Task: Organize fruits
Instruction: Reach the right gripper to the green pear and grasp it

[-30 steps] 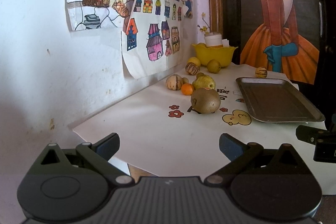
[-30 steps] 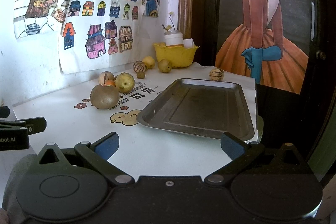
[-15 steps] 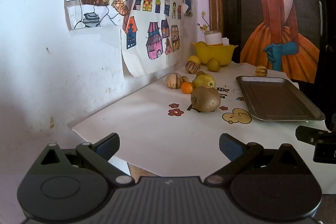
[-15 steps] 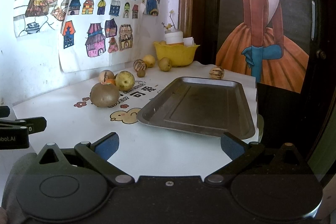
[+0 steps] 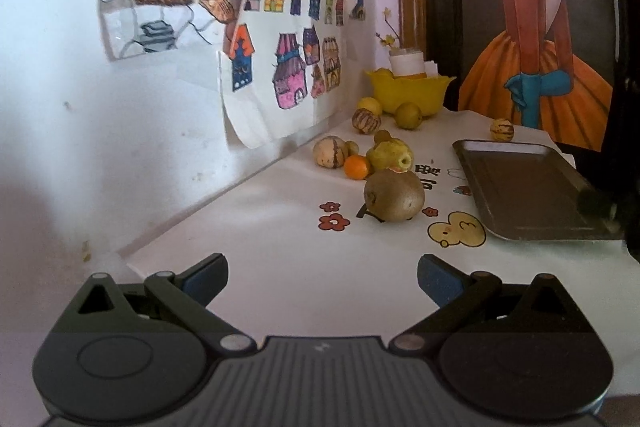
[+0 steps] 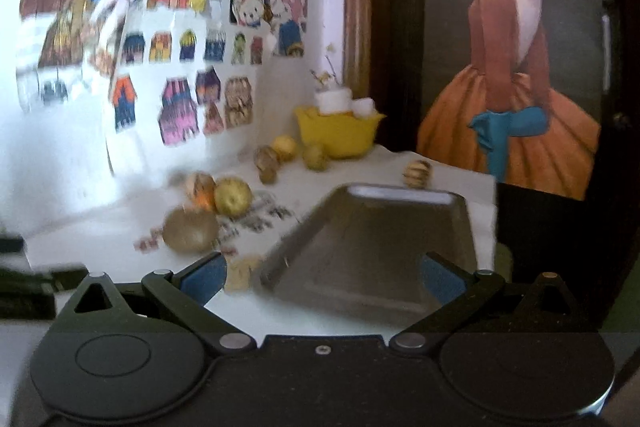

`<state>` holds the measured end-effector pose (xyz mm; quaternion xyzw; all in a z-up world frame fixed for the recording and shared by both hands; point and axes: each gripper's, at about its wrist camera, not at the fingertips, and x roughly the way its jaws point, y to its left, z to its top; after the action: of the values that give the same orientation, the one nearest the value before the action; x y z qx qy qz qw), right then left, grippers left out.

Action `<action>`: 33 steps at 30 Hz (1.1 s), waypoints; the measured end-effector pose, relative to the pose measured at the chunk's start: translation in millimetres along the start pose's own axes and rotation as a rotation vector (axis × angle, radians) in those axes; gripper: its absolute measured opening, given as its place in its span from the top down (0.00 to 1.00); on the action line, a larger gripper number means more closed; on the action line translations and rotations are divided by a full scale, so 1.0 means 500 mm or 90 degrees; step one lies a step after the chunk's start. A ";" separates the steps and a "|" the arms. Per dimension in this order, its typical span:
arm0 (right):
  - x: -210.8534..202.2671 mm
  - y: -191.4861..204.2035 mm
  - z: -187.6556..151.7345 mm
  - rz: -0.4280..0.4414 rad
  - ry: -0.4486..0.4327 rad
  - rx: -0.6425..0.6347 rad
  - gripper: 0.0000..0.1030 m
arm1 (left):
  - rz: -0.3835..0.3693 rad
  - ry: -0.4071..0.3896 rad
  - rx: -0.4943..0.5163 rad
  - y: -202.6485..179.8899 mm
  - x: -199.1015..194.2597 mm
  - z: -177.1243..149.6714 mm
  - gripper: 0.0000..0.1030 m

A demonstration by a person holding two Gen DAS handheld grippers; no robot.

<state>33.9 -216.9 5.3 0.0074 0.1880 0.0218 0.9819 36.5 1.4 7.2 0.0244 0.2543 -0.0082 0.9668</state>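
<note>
Several fruits lie on the white table: a brown kiwi (image 5: 394, 199), a small orange (image 5: 357, 167), a yellow-green pear (image 5: 390, 155), striped melons (image 5: 330, 152) and one striped fruit (image 5: 502, 129) behind the empty metal tray (image 5: 520, 187). My left gripper (image 5: 322, 277) is open and empty over the table's near edge, well short of the kiwi. My right gripper (image 6: 322, 277) is open and empty over the near end of the tray (image 6: 372, 247); the kiwi (image 6: 190, 230) is to its left. The right view is blurred.
A yellow bowl (image 5: 412, 91) holding a white cup stands at the back by the wall. Paper drawings (image 5: 280, 67) hang over the table's left edge. A dark door with a painted girl (image 5: 536, 27) is behind the table.
My right gripper has moved forward over the tray's near end and its view is now blurred. My left gripper has moved slightly forward. Both stay open.
</note>
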 end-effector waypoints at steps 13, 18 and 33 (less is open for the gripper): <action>0.138 -0.033 0.164 0.152 0.076 -0.054 0.00 | -0.073 0.041 0.003 0.010 0.097 0.094 0.00; 0.200 -0.038 0.209 0.190 0.119 -0.067 0.00 | -0.104 0.053 0.019 -0.005 0.131 0.112 0.00; 0.426 -0.018 0.295 0.305 0.260 -0.126 0.01 | -0.149 0.100 0.040 -0.049 0.227 0.134 0.03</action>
<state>286.6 -217.0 63.4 -0.0487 0.3709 0.2710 0.8869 167.6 -26.7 8.3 0.0253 0.3298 -0.1268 0.9352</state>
